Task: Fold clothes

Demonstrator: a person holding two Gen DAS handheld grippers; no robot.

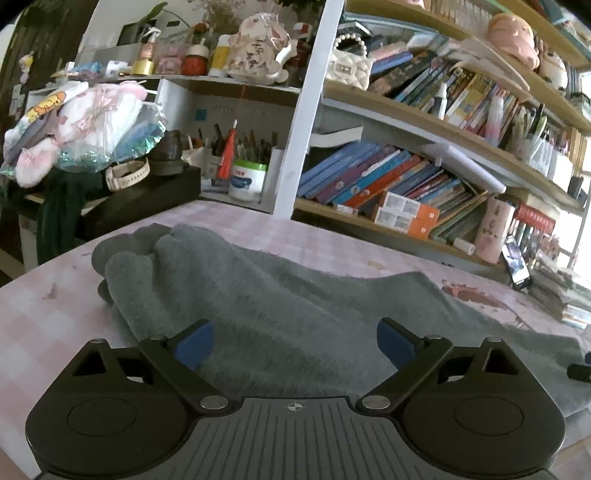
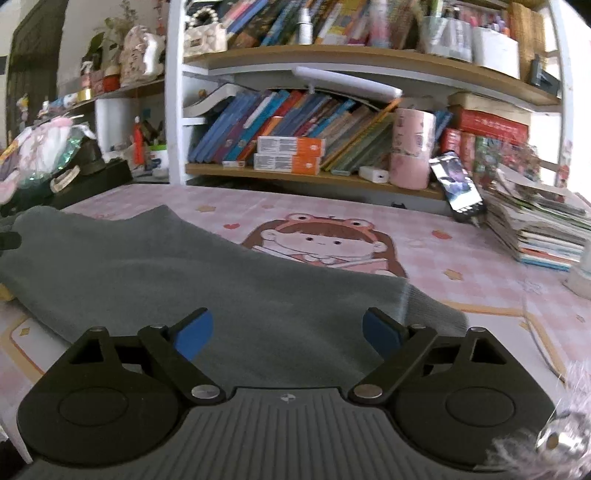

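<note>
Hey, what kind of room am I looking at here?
Most likely a child's study or bedroom at home. Crowded shelves of books stand behind a desk covered by a pink cartoon mat, with a plush toy up top. A grey garment lies on the mat.

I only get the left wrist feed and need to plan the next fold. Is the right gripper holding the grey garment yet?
Observer: No. The right gripper has its jaws wide open over the grey garment, gripping nothing.
Operator: What end of the garment is over there?
Observer: A ribbed cuff, lying flat on the pink tablecloth just beyond the right-hand finger.
Operator: Anything past it on the table?
Observer: A cartoon girl printed on the cloth, partly covered by the garment, and further right a stack of books.
</note>
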